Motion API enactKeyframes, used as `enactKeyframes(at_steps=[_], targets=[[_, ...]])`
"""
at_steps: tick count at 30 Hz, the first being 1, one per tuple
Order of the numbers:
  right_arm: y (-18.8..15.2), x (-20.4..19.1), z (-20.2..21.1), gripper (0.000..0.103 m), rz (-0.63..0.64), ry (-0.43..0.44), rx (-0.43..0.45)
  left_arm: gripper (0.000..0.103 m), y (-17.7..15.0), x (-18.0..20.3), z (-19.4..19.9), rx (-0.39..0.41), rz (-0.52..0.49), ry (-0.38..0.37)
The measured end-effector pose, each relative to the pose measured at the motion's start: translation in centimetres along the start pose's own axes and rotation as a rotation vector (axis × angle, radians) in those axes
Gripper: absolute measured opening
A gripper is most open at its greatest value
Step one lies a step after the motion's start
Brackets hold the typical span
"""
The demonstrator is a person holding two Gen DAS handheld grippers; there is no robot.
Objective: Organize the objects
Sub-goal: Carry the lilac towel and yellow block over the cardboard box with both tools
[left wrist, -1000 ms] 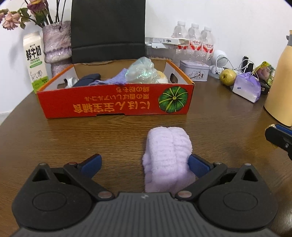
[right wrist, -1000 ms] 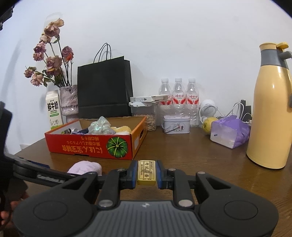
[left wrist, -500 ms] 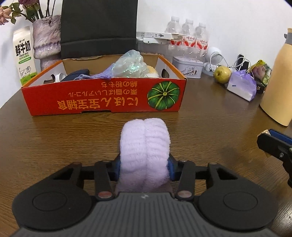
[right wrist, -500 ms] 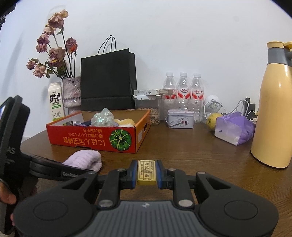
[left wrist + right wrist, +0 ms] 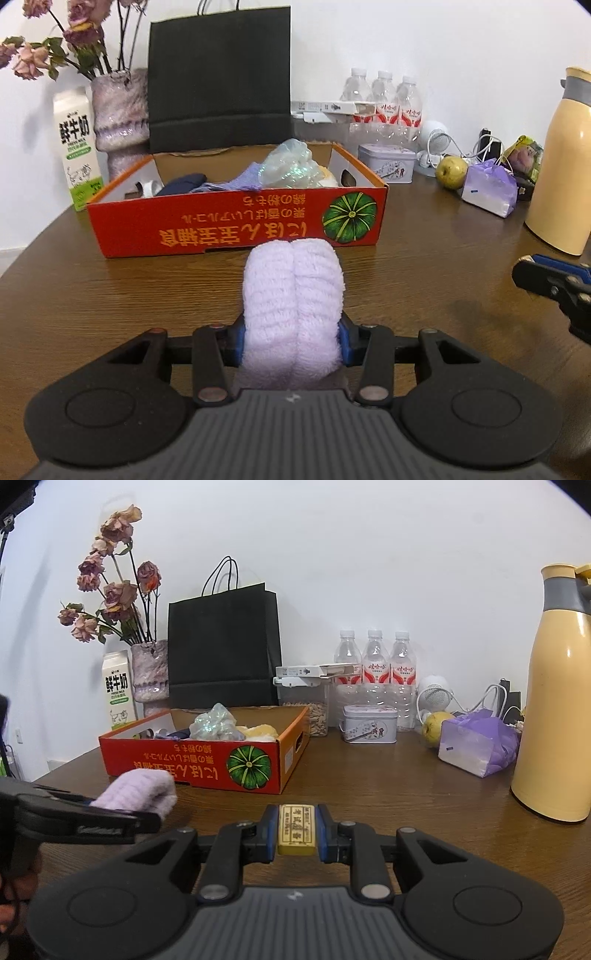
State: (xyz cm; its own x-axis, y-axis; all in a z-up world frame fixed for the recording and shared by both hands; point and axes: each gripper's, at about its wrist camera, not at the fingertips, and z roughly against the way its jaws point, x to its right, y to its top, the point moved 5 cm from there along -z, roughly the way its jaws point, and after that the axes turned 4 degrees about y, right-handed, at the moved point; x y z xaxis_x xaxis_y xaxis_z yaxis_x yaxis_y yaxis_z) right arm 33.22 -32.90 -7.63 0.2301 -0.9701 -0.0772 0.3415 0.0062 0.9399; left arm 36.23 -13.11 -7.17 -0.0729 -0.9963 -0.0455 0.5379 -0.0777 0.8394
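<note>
My left gripper (image 5: 291,341) is shut on a rolled lilac towel (image 5: 293,295), lifted off the brown table in front of the red cardboard box (image 5: 236,225). From the right wrist view the towel (image 5: 138,794) and left gripper (image 5: 122,819) show at the lower left, near the box (image 5: 184,760). My right gripper (image 5: 296,829) is shut on a small yellow block (image 5: 296,829) with printed characters, held above the table. Its tip (image 5: 550,280) shows at the right edge of the left wrist view. The box holds a crumpled plastic bag (image 5: 291,166), dark cloth and other items.
A black paper bag (image 5: 218,77), a vase of dried roses (image 5: 118,110) and a milk carton (image 5: 77,147) stand behind the box. To the right are water bottles (image 5: 384,99), a tin (image 5: 388,166), a pear (image 5: 450,171), a purple pouch (image 5: 487,190) and a yellow thermos (image 5: 565,166).
My left gripper closed from wide open onto the lilac towel and lifted it off the table, tilting up toward the box. The right gripper kept still with its yellow block.
</note>
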Motion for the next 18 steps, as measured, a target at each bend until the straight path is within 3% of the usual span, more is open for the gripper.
enactKeyframes(at_steps=[8, 18], targets=[[-0.1, -0.7, -0.1, 0.020, 0.021, 0.010, 0.004, 0.044, -0.9, -2.7, 2.5, 0.033, 0.043, 0.043], [-0.7, -4.9, 0.1, 0.020, 0.095, 0.061, -0.007, 0.044, -2.0, -5.4, 4.7, 0.063, 0.092, 0.083]])
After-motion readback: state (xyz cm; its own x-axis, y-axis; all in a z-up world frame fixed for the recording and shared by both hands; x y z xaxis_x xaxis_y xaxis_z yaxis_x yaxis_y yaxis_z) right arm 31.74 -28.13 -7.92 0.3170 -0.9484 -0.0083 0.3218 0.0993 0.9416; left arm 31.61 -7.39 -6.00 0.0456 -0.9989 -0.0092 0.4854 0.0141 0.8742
